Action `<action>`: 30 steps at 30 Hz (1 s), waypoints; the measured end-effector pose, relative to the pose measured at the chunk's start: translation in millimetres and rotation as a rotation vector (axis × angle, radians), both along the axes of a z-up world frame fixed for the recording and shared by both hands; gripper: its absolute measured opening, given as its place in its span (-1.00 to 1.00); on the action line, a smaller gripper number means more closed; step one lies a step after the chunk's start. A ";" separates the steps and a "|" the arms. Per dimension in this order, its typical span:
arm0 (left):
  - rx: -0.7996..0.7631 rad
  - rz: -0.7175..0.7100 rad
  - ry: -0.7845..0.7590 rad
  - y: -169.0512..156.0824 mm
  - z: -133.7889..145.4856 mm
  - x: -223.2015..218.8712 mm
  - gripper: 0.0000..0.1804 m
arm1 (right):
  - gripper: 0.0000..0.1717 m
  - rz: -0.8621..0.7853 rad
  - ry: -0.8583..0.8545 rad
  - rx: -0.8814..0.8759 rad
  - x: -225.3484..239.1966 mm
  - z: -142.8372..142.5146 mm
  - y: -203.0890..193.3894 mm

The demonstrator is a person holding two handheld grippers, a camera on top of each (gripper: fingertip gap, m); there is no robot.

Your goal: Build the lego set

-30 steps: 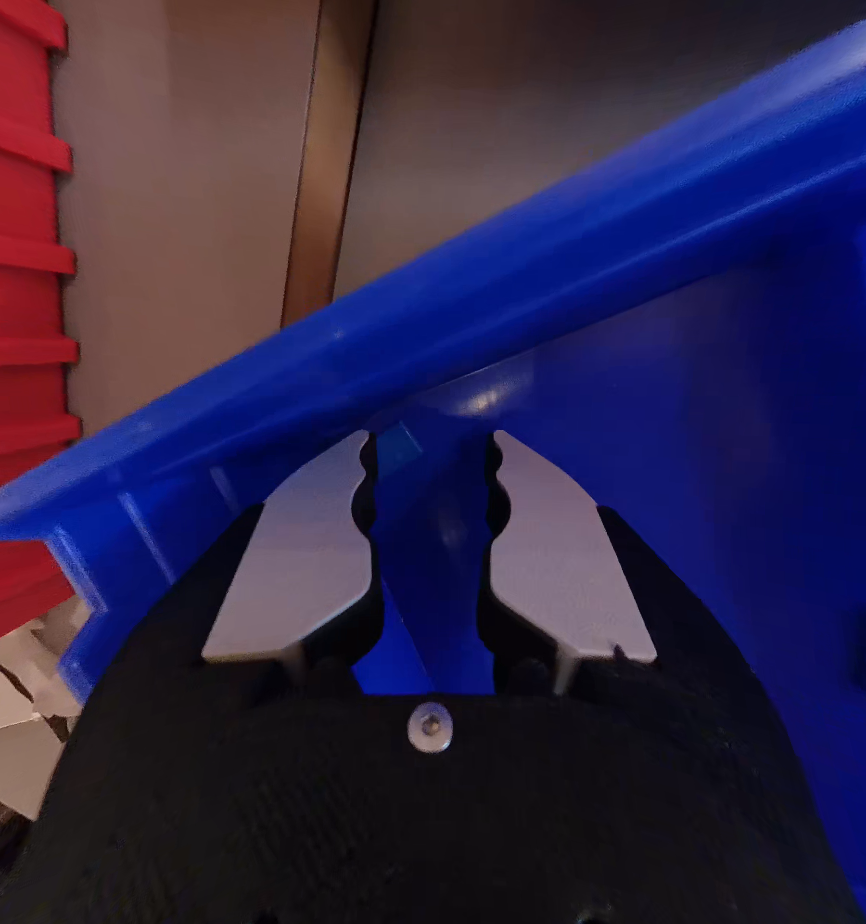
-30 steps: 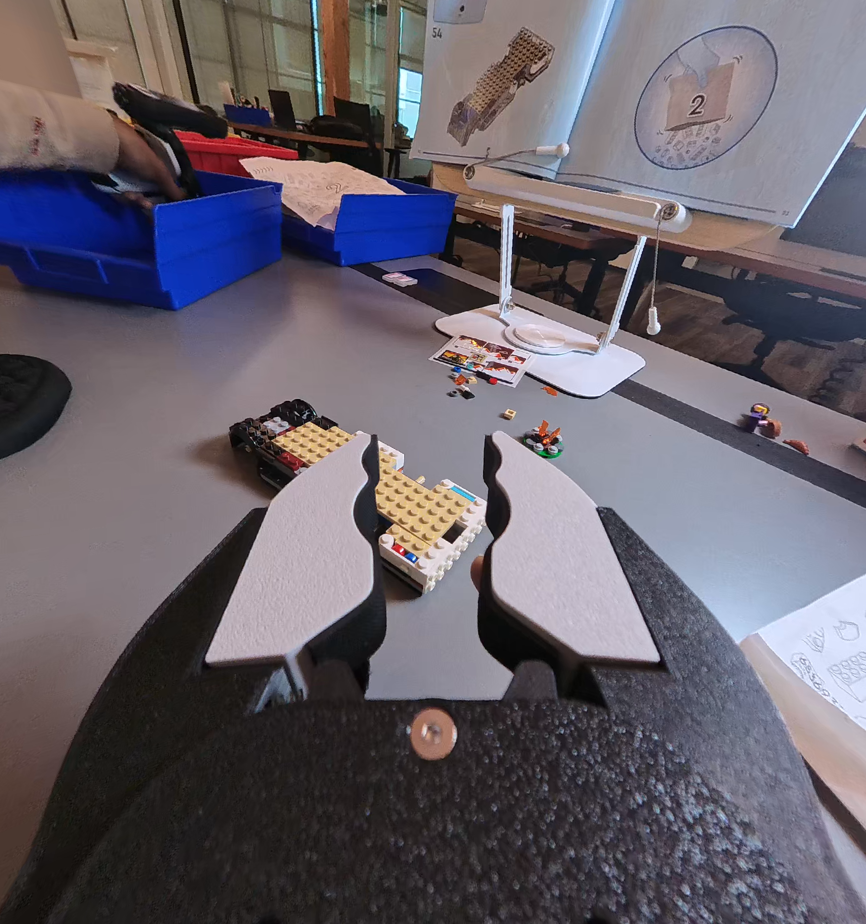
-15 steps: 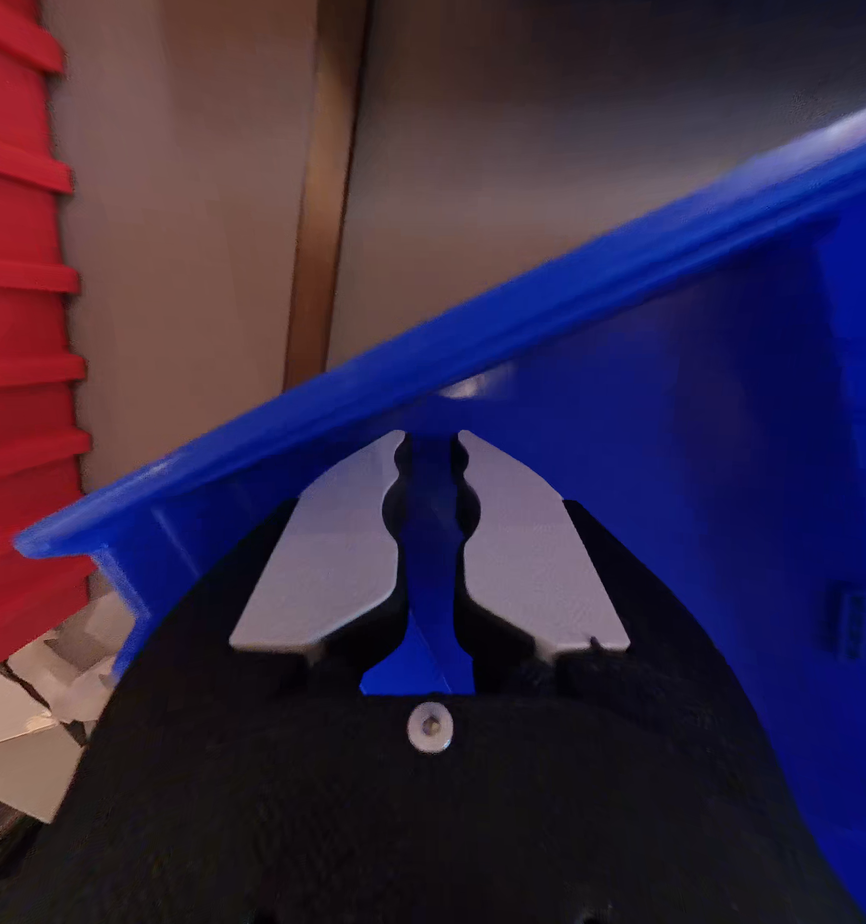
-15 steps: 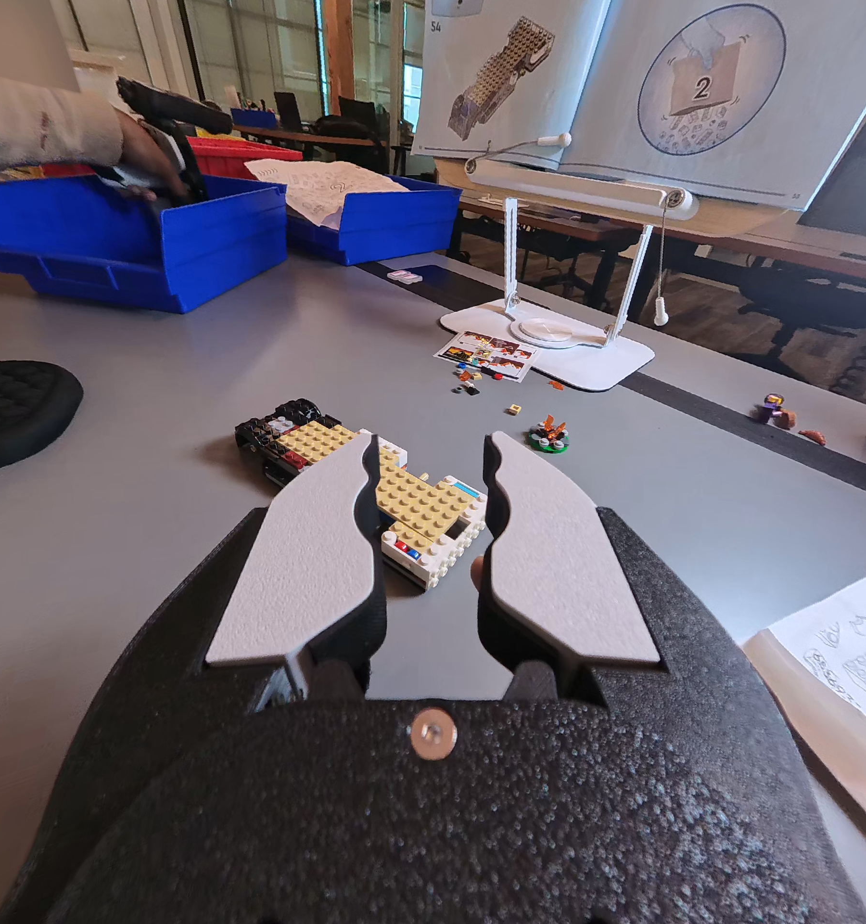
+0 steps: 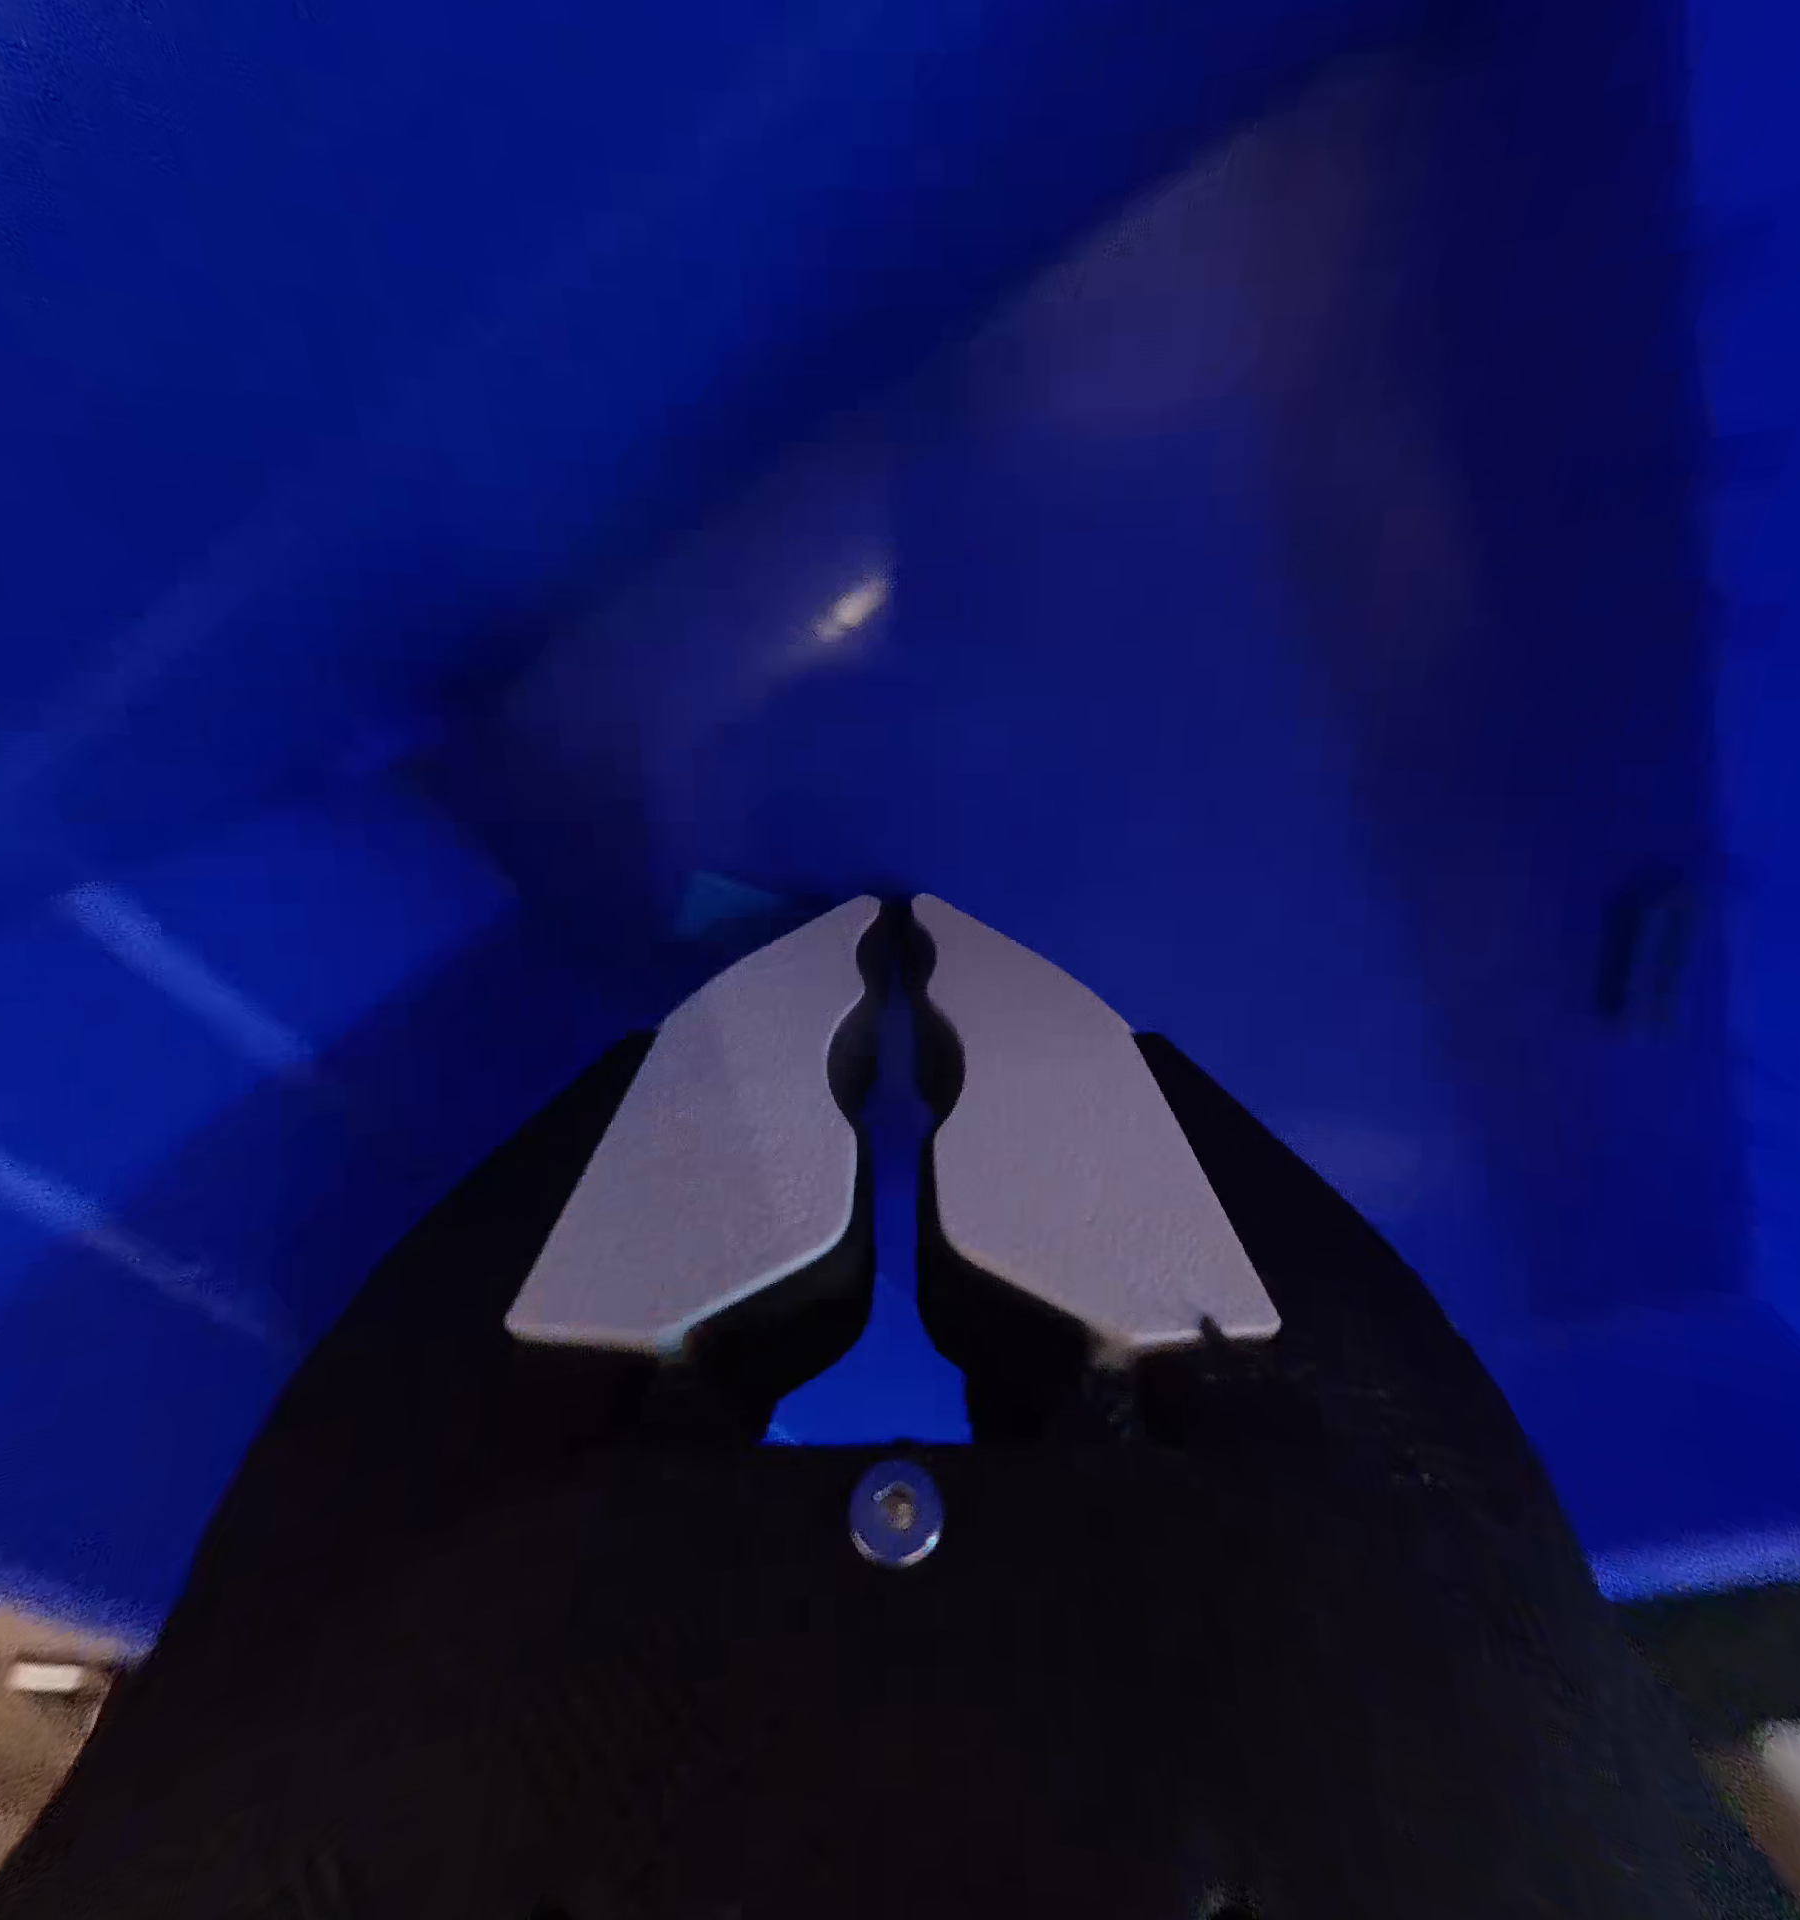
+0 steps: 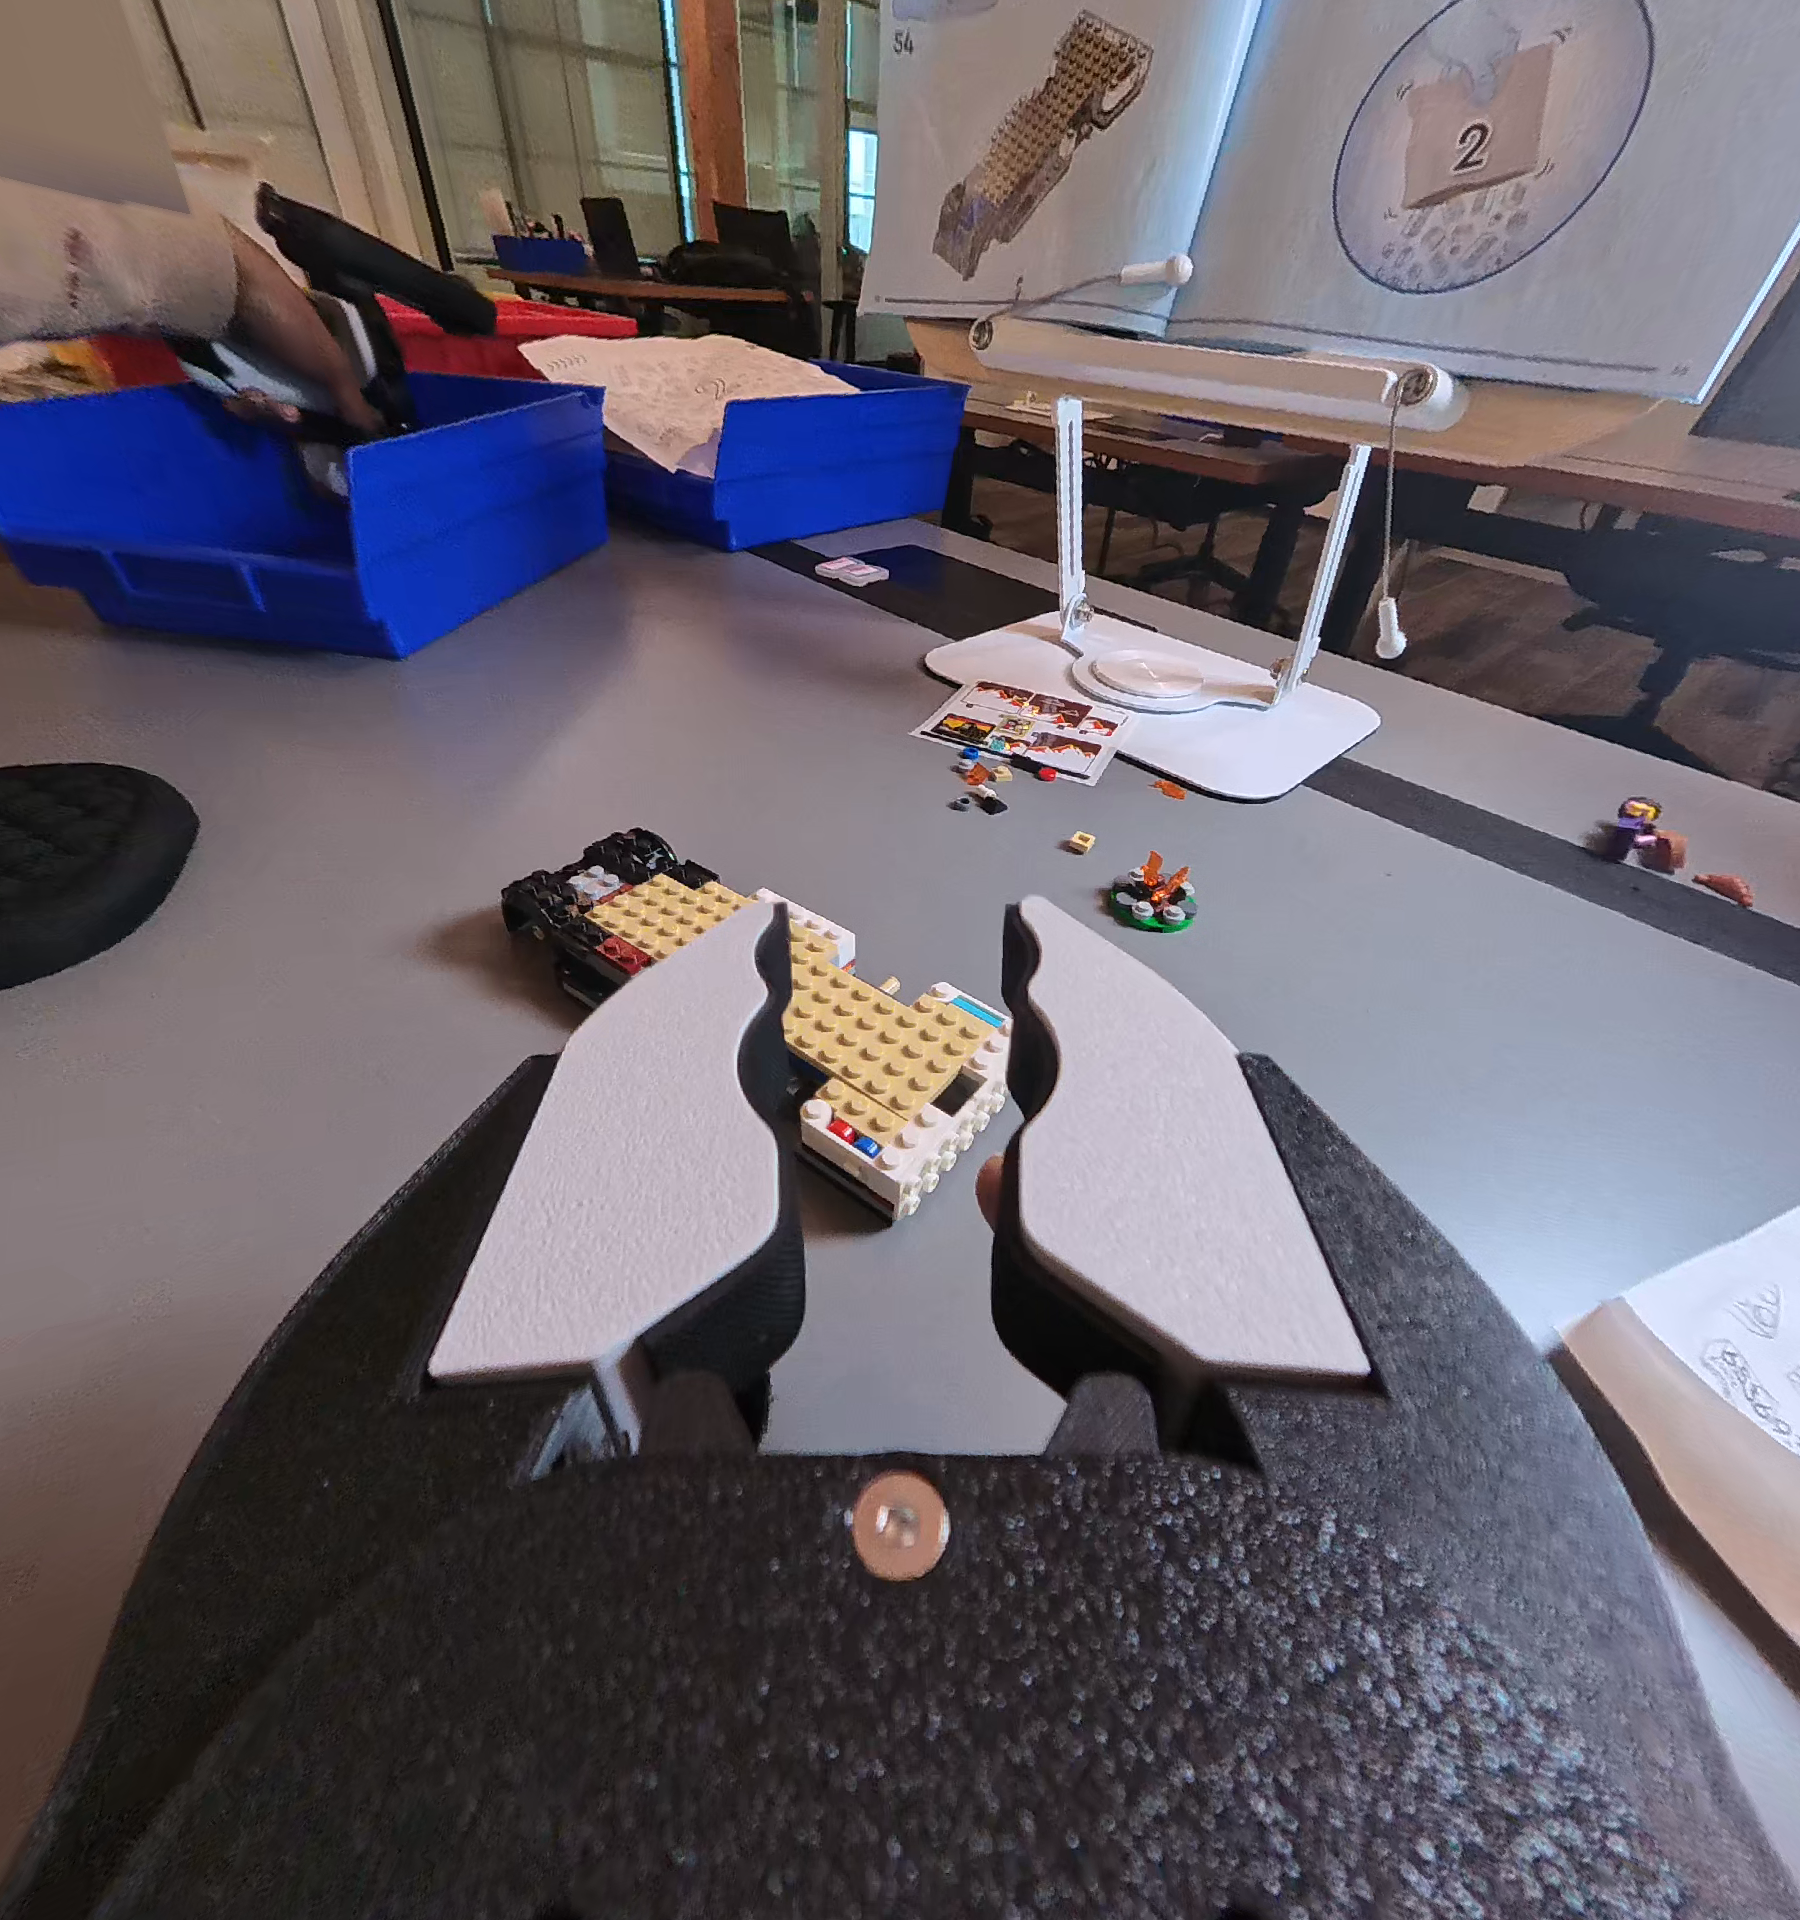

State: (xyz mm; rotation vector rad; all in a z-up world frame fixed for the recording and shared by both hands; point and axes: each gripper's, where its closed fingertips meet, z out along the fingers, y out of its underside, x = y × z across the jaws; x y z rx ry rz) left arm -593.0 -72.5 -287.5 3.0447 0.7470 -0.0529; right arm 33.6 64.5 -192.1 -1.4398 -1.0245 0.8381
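The half-built brick vehicle (image 6: 771, 987), with a tan studded plate on top, a black front part and a white rear block, lies flat on the grey table (image 6: 460, 727). Its long axis runs from about 10 o'clock, where the black end is, to about 4 o'clock, where the white end is nearest to the camera.

The right gripper (image 6: 891, 914) hangs above this white end with its grey fingers (image 6: 647, 1122) apart. The model shows between them, but the pads do not press on it, so this gripper is released.

At 1 o'clock from the model sits a small green round piece with orange flames (image 6: 1152, 896), and beyond it some loose small bricks (image 6: 989, 774) on a printed sticker sheet (image 6: 1026, 727). Behind these stands a white book stand (image 6: 1176, 686) that carries an open instruction booklet (image 6: 1291, 156). At 9 o'clock is a black padded mat (image 6: 34, 873). At 10 o'clock, far off, a blue plastic bin (image 6: 283, 520) stands beside a second blue bin with papers (image 6: 771, 457). Nothing lies between the open fingers and the model.

The left gripper (image 5: 896, 904) is inside the blue bin, and blurred blue walls fill its view. A second ago its fingers stood apart and the rim of the bin was in view; now the tips are clenched together, with nothing seen between them, and it is deeper in the bin. The right gripper has hardly moved.
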 end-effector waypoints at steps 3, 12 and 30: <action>0.023 -0.116 -0.049 -0.7 6.5 21.2 -0.89 | -0.55 0.005 0.009 0.005 0.5 2.4 -1.6; -0.161 -0.267 0.146 -19.6 12.5 -15.3 -0.56 | -0.55 0.017 -0.010 0.018 -1.9 -0.9 -4.2; -0.239 -0.349 -0.023 -26.3 7.5 -11.8 -0.81 | -0.55 -0.003 -0.015 -0.015 -0.3 -6.7 3.1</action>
